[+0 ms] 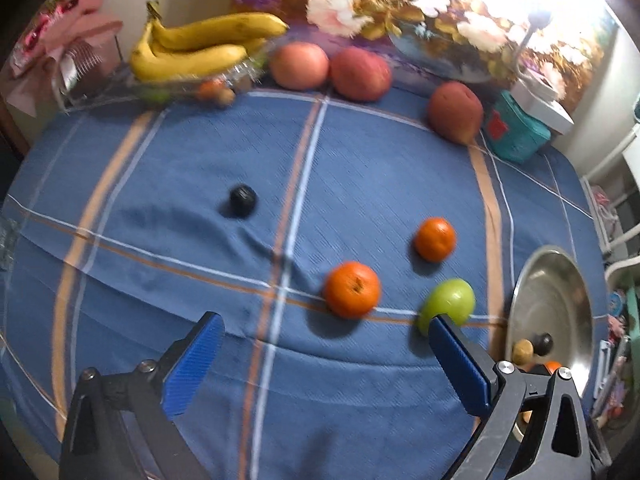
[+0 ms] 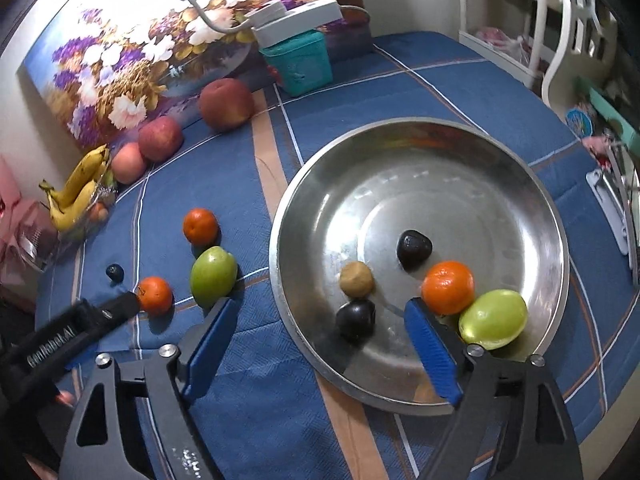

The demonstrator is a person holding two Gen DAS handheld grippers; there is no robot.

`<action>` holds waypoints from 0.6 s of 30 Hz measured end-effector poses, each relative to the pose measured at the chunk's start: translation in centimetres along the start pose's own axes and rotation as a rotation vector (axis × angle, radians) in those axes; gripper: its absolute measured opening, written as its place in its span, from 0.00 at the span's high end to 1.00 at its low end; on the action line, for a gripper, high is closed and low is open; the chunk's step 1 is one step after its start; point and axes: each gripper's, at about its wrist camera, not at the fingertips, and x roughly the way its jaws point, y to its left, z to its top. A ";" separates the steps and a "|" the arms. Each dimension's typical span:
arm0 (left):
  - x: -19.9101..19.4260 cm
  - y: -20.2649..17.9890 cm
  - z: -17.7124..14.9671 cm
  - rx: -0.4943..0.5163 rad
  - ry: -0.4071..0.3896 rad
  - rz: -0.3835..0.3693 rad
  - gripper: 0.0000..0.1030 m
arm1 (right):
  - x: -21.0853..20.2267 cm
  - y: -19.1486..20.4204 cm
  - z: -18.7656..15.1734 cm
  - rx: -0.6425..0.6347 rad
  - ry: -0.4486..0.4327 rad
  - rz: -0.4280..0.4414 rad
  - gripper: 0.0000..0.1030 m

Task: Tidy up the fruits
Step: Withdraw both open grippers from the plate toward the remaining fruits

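Currently: left gripper point(image 1: 326, 322) above the blue checked tablecloth point(image 1: 168, 168), blue pads point(image 1: 196, 360) spread wide, nothing between them. Near orange point(image 1: 352, 289) just ahead of the gap; green fruit point(image 1: 448, 306) partly behind the right-hand pad tip, possibly touching it, blurred. Far orange point(image 1: 435, 239) beyond, apart from both. Small dark fruit point(image 1: 242, 201) alone on open cloth to the left, free on all sides. Bananas point(image 1: 200, 44) and three reddish fruits point(image 1: 362, 74) along the far edge, against the flower painting point(image 1: 400, 8).

Right gripper point(image 2: 316, 306) likewise spread and unloaded, straddling the near-left rim of the steel bowl point(image 2: 480, 168). Inside the bowl: two dark fruits point(image 2: 414, 249), brown fruit point(image 2: 356, 279), bowl orange point(image 2: 449, 287) touching a yellow-green fruit point(image 2: 493, 318) at the near-right wall. Far half of the bowl floor bare. Teal box point(image 2: 300, 62) well behind the bowl.
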 end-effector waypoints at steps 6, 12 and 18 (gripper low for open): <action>-0.3 0.8 0.6 0.006 -0.028 -0.006 0.00 | -0.4 0.5 0.0 -0.040 -0.038 -0.002 0.06; 0.1 1.8 1.4 -0.027 -0.049 0.026 0.00 | -0.5 2.1 0.1 -0.094 -0.073 -0.014 0.06; -0.2 2.1 2.7 -0.019 -0.104 0.052 0.00 | -0.3 3.5 0.2 -0.137 -0.094 0.004 0.06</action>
